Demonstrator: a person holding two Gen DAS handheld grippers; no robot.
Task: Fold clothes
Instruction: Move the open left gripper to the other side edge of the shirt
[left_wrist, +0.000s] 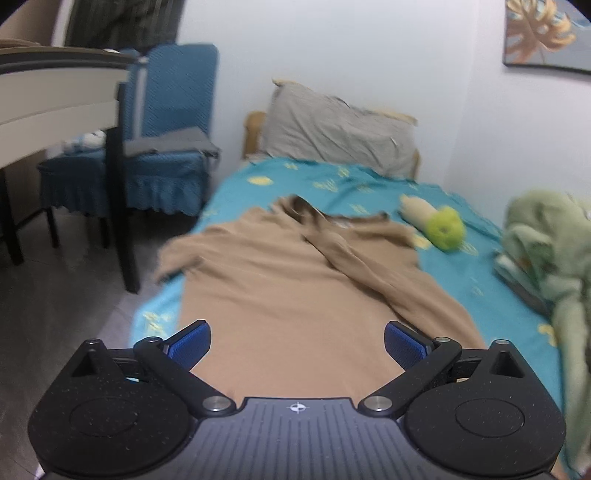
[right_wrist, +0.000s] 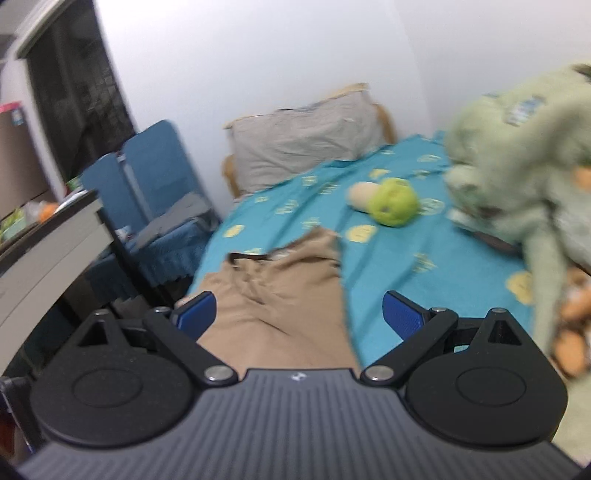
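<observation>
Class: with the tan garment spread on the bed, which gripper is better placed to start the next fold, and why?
Probably left. The left gripper is open, squarely over the tan garment. The right gripper is open, straddling its edge.

**Layout as observed from both gripper views**

A garment (left_wrist: 295, 280) is spread on the bed (left_wrist: 461, 280), directly ahead of and between the fingers (left_wrist: 192, 343) of the left gripper (left_wrist: 297, 345). A pillow (left_wrist: 340, 129) is propped at the far end of the bed, beyond the garment. A plush toy (left_wrist: 439, 221) lies on the sheet ahead and right of the fingers, just beside the garment. A heap of bedding (left_wrist: 546, 251) is piled at far right. A chair (left_wrist: 162, 147) and a desk (left_wrist: 55, 99) stand beside the bed, ahead and left. From the right gripper (right_wrist: 299, 314), the garment lies between the fingers (right_wrist: 402, 314), towards the left one.
</observation>
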